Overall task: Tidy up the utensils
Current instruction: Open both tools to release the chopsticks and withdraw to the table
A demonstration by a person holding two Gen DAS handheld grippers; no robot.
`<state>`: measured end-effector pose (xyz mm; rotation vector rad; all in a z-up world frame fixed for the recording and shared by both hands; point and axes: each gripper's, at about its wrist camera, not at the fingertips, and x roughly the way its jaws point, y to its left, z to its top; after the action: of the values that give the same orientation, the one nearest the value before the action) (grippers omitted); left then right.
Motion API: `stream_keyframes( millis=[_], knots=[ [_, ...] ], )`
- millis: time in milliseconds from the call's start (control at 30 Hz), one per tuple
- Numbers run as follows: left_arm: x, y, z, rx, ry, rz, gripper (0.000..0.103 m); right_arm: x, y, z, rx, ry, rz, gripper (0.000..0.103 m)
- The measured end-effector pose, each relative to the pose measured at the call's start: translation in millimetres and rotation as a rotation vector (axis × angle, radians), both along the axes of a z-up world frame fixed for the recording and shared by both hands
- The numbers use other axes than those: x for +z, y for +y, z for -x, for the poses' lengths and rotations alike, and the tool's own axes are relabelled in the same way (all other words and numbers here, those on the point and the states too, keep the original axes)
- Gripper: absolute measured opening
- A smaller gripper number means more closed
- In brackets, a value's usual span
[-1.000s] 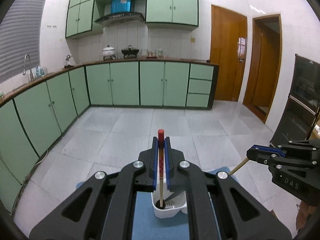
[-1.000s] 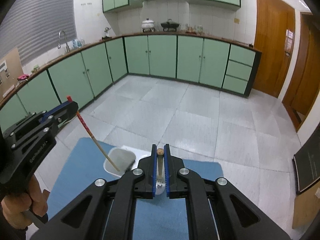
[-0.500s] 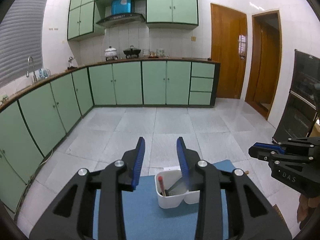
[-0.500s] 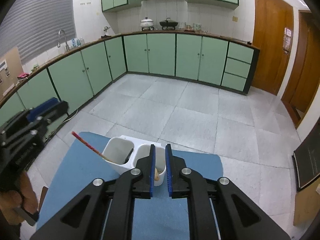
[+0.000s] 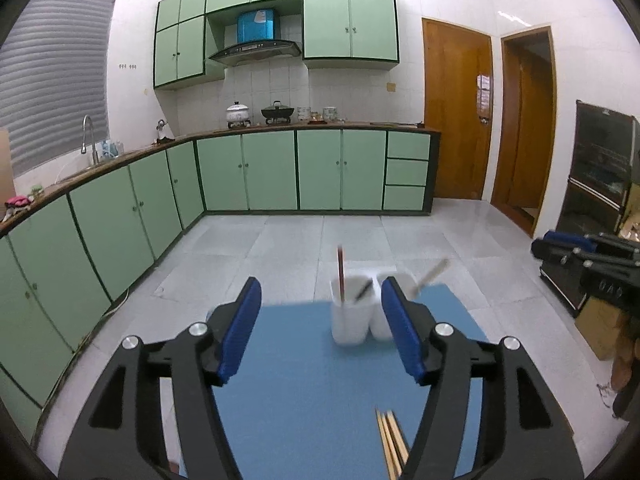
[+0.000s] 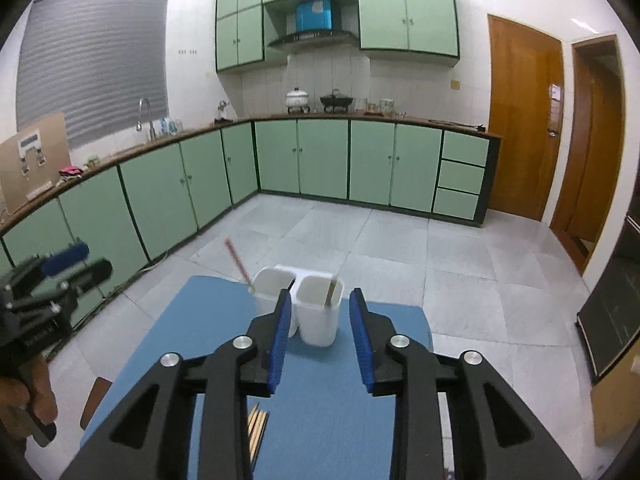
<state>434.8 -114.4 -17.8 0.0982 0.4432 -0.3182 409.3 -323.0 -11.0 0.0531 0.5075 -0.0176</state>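
A white two-cup utensil holder (image 5: 354, 312) (image 6: 316, 312) stands at the far end of a blue mat (image 5: 320, 392) (image 6: 328, 400). A red-topped chopstick (image 5: 341, 274) (image 6: 237, 261) leans in its left cup beside a dark utensil. A wooden-handled utensil (image 5: 430, 274) (image 6: 331, 290) stands in the right cup. Several bamboo chopsticks (image 5: 390, 444) (image 6: 258, 428) lie on the mat near me. My left gripper (image 5: 320, 332) is open and empty, short of the holder. My right gripper (image 6: 320, 332) is open and empty, just in front of the holder.
The mat covers a table above a grey tiled kitchen floor. Green cabinets (image 5: 272, 176) line the left and far walls. Wooden doors (image 6: 524, 120) are at the right. A dark glass cabinet (image 5: 596, 192) stands at the far right. The left gripper shows in the right wrist view (image 6: 60, 276).
Both grippers let go of their utensils into the holder, opened wider and drew back and up from it. The bamboo chopsticks on the mat came into view.
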Motion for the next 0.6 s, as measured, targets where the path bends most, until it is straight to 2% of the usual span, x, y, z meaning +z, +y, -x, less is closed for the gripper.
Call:
stream_keyframes(
  millis=[100,300,433,600],
  knots=[
    [-25.4,12.2,43.9,-0.001,0.002,-0.003,0.066,-16.9,10.0,44.4,-0.006,-0.025,-0.001,0.039],
    [-85.8,28.0,106.7,-0.007,0.065,-0.013,0.067,-66.5,33.6,111.3,0.005,-0.013,0.006,0.041],
    [-127.9,39.1,140.6,-0.005,0.097,-0.005,0.067,-106.4,45.4,145.7,-0.001,0.004,-0.001,0.042],
    [-172.3,49.1,163.2,-0.005,0.162,0.028,0.067,-166.1,66.5,177.8,0.007,0.045,0.016,0.042]
  ],
)
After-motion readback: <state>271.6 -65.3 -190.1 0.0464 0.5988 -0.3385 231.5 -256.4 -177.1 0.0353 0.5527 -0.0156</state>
